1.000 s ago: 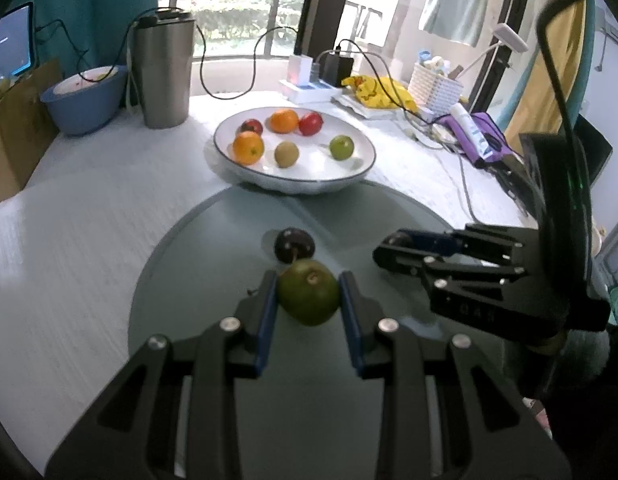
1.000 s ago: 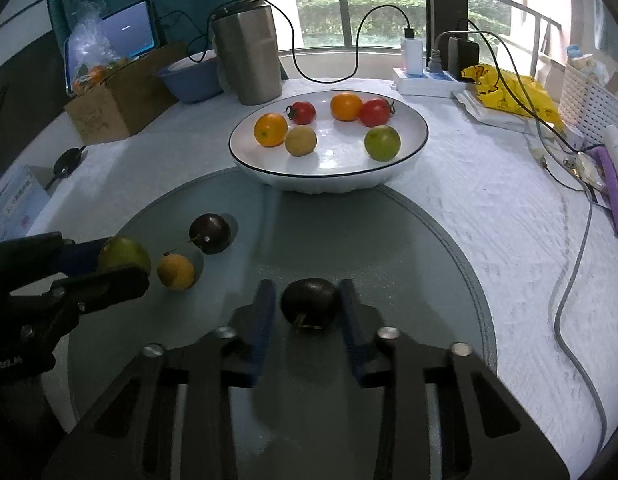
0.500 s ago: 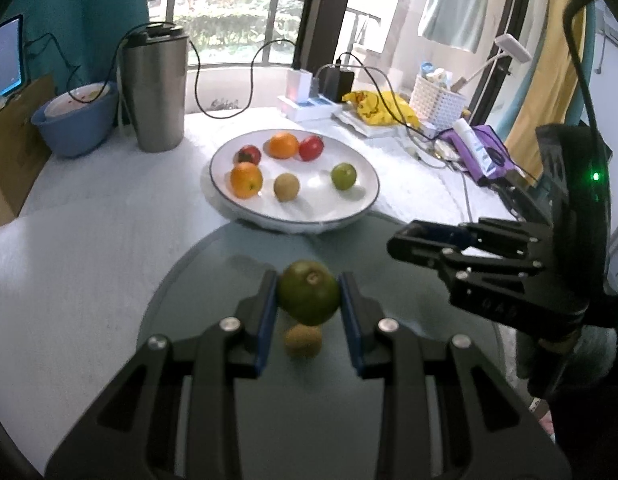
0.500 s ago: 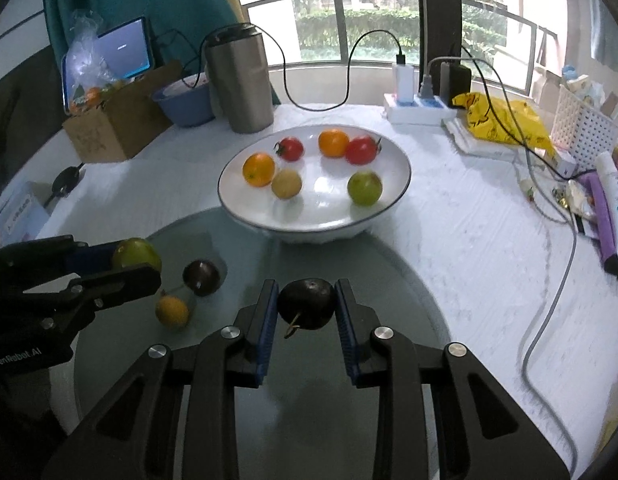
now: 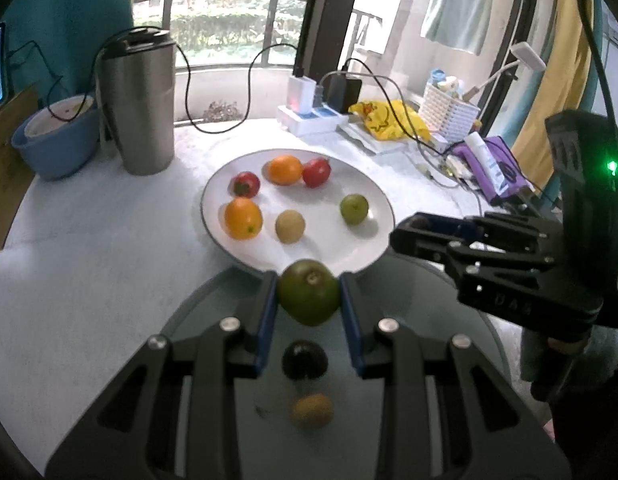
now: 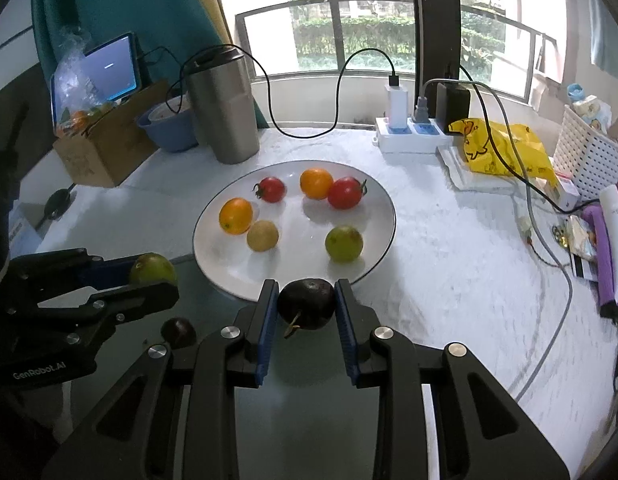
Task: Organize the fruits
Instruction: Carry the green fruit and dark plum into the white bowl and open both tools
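My left gripper is shut on a green fruit and holds it above the near rim of the white plate. My right gripper is shut on a dark purple fruit with a stem, also at the plate's near rim. The plate holds several fruits: two oranges, two red tomatoes, a yellowish fruit and a green one. On the grey mat below lie a dark fruit and a small brownish fruit. The left gripper shows in the right wrist view.
A steel tumbler and a blue bowl stand behind the plate to the left. A power strip with cables, a yellow bag, a white basket and purple items crowd the right side. A cardboard box is far left.
Both grippers have lifted and moved forward toward the plate with their fruits held. The dark and brownish fruits on the mat now lie below the left gripper.
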The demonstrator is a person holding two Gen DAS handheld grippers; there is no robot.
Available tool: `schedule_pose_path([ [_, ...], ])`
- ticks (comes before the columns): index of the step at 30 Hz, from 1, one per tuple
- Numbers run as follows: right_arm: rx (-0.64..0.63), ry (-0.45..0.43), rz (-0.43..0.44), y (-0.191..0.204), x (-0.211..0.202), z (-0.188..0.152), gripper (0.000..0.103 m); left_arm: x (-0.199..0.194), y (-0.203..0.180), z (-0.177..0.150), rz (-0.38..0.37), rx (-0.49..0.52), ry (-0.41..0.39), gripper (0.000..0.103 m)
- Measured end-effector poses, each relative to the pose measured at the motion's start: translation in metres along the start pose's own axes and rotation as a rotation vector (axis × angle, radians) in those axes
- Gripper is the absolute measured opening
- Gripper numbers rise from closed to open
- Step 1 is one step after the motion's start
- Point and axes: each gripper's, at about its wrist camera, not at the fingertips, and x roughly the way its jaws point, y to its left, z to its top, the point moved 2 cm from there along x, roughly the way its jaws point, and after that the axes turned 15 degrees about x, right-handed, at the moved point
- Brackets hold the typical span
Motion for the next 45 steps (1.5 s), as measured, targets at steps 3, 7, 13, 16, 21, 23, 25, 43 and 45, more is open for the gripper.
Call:
schedule_pose_path([
  [3, 0.001, 0.003, 0.002, -0.002, 0.006, 0.006, 0.031, 0.008, 0.001, 0.005, 0.001, 0.006, 0.003, 0.032],
  [7, 0.001, 0.013, 0.008, -0.003, 0.015, 0.013, 0.031, 0.018, 0.006, 0.011, 0.000, 0.005, 0.011, 0.032],
  [13, -0.002, 0.033, 0.018, -0.001, 0.029, 0.016, 0.031, 0.032, 0.015, 0.016, 0.000, 0.001, 0.032, 0.032],
  [16, -0.004, 0.043, 0.021, 0.000, 0.036, 0.017, 0.031, 0.038, 0.018, 0.018, -0.009, -0.009, 0.040, 0.032],
  [21, -0.016, 0.061, 0.020, 0.004, 0.043, 0.014, 0.031, 0.046, 0.016, 0.019, -0.028, -0.005, 0.059, 0.032],
  [23, -0.013, 0.064, 0.020, 0.004, 0.045, 0.014, 0.031, 0.048, 0.016, 0.019, -0.026, -0.002, 0.065, 0.032],
  [25, -0.007, 0.061, 0.024, 0.003, 0.044, 0.014, 0.031, 0.048, 0.017, 0.019, -0.025, -0.009, 0.070, 0.032],
  [43, 0.000, 0.020, -0.015, 0.010, 0.014, 0.006, 0.031, 0.018, 0.020, 0.014, -0.031, -0.047, 0.011, 0.048],
  [45, -0.002, 0.022, -0.018, 0.013, 0.011, 0.003, 0.031, 0.010, 0.021, 0.011, -0.026, -0.052, 0.000, 0.048],
])
